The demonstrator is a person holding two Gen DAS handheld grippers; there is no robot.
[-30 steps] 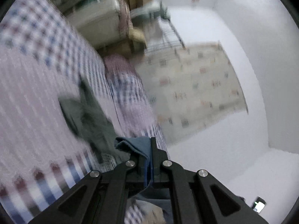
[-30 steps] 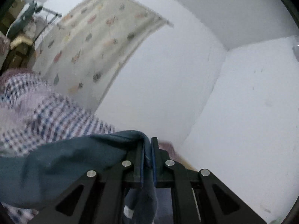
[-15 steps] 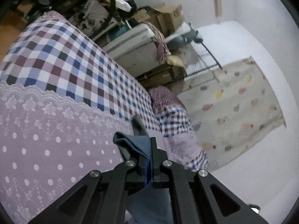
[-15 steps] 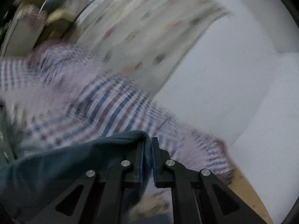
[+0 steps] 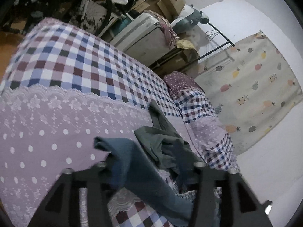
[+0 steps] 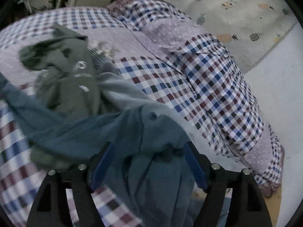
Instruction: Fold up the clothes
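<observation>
Left wrist view, left to right: bicycle wheel (image 5: 102,5) at upper left, behind the bed; bedspread (image 5: 62,62), checked in blue, maroon and white at the far end, mauve with white dots and a lace edge nearer; left gripper (image 5: 149,167), jaws spread wide apart, gripping nothing; blue-grey garment (image 5: 136,168) draped loose across the gap between the jaws and trailing down over the bed edge; dark green garment (image 5: 161,141) crumpled on the bedspread just beyond it, touching it; checked pillow (image 5: 197,104) further right; pineapple-print cloth (image 5: 251,87) hanging on the white wall.

Right wrist view, left to right: dark green garment (image 6: 66,71), pale printed logo facing up, heaped on the bedspread (image 6: 11,147); blue-grey garment (image 6: 90,130) stretched from the left edge, partly over the green one, bunching at centre; right gripper (image 6: 149,162), blue-padded fingers (image 6: 195,170) wide apart, fabric slumped between and over them, unclamped; checked pillow (image 6: 208,87) at right; pineapple-print cloth (image 6: 236,5) above.
</observation>
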